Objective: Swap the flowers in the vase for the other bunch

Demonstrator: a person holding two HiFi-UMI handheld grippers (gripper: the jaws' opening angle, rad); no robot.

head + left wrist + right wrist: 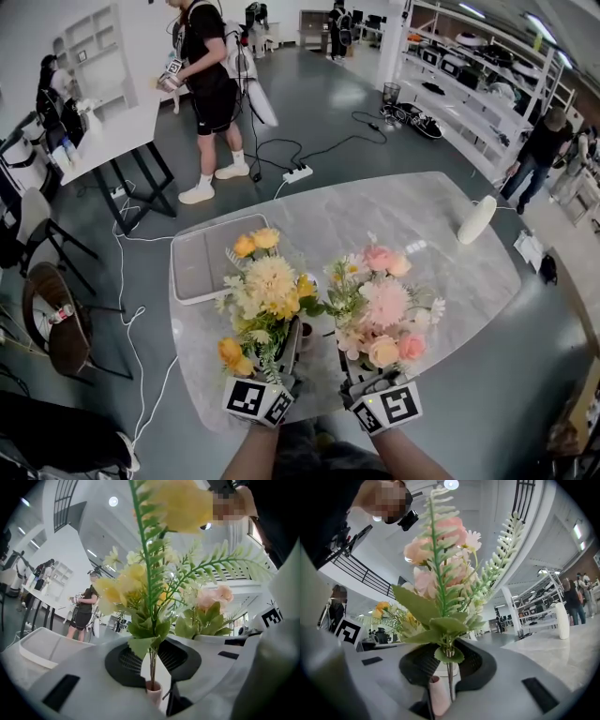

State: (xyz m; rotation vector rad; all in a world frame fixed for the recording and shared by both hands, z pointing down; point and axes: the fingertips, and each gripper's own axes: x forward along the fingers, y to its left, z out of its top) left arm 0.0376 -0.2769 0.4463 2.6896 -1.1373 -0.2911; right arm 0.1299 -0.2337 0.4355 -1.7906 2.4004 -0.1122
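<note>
Standing upright, yellow bunch (267,291), pink bunch (382,305), stems vertical

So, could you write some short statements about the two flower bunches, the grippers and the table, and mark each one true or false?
1. The left gripper is shut on the stems of the yellow bunch. True.
2. The right gripper is empty. False: it is shut on the stems of the pink bunch.
3. A grey tray lies on the table, beyond the yellow bunch. True.
4. Both bunches lie flat on the table. False: both stand upright in the grippers.
5. In the head view the pink bunch is left of the yellow bunch. False: it is on the right.
</note>
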